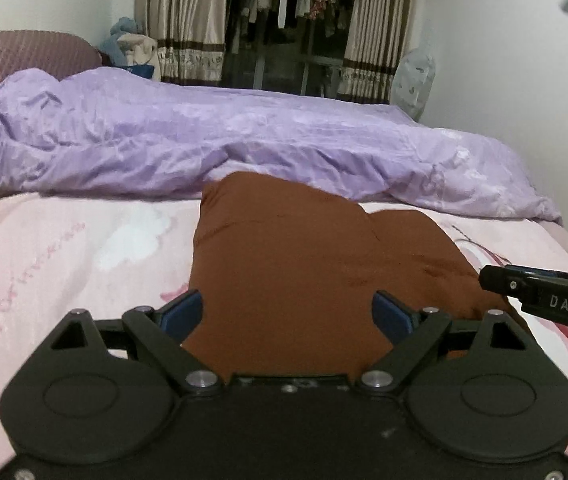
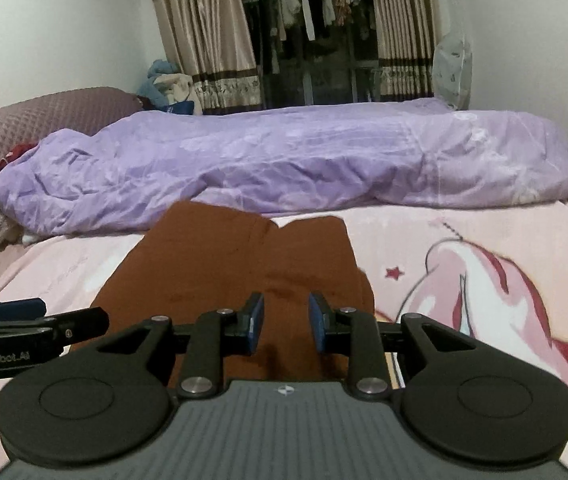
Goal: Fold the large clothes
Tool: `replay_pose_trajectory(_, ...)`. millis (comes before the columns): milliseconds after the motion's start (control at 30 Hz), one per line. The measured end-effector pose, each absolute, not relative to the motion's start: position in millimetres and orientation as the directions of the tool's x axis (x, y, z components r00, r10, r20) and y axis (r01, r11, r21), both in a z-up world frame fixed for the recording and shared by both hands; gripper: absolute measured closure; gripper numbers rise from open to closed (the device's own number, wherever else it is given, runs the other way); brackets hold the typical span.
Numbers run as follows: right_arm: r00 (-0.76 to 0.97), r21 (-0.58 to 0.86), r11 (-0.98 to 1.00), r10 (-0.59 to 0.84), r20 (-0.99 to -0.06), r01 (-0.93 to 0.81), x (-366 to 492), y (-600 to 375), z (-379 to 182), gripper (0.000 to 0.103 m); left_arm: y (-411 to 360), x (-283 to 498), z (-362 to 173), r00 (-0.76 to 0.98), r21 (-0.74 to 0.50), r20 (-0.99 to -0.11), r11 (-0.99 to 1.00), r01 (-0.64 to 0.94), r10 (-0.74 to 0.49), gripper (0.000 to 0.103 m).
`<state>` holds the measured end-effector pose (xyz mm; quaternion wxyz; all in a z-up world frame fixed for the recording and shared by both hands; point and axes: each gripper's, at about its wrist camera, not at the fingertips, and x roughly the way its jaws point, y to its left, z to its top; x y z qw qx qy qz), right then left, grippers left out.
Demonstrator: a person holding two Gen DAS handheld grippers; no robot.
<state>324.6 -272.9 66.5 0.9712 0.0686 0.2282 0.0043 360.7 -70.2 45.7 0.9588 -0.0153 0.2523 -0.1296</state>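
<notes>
Spread on the bed (image 1: 64, 248), the brown garment (image 1: 303, 280) is gripped by neither gripper, left (image 1: 287, 312) gaping, right (image 2: 285, 324) half-open; bunched folds could be flattened into creases.

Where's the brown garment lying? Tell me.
In both wrist views the brown garment lies centred on the pink printed bedsheet, just in front of the rumpled purple duvet.

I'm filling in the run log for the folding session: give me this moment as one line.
stage: mid-fold | brown garment: folded on pink bedsheet | left tongs: open, empty | right tongs: partly open, empty | lilac duvet: behind
</notes>
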Motion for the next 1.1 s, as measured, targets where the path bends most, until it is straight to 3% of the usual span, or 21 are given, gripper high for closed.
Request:
replay_pose_trajectory(433,0.837,0.137,0.989,0.023,-0.546,0.062,364.4,-283.5,25.5,0.068,-93.6,403.1,8.1,0.795,-0.082,-0.555,0.966,0.244,-0.247,0.012)
replay_pose_trajectory(800,0.838,0.151,0.987,0.035,-0.544,0.057,361.6,-285.1,17.4,0.068,-97.2,404.6,10.0,0.802,-0.050,-0.557,0.973,0.227,-0.216,0.012)
replay_pose_trajectory(1000,0.874,0.163,0.985,0.027,-0.485,0.060,320.7,-283.6,43.0,0.054,-91.1,363.0,31.6,0.824,-0.038,-0.538,0.981,0.188,-0.178,0.008)
replay_pose_trajectory(1100,0.891,0.149,0.986,0.006,-0.455,0.069,287.1,-281.3,54.7,0.038,-86.2,327.6,42.5,0.841,-0.017,-0.522,0.988,0.155,-0.141,0.007)
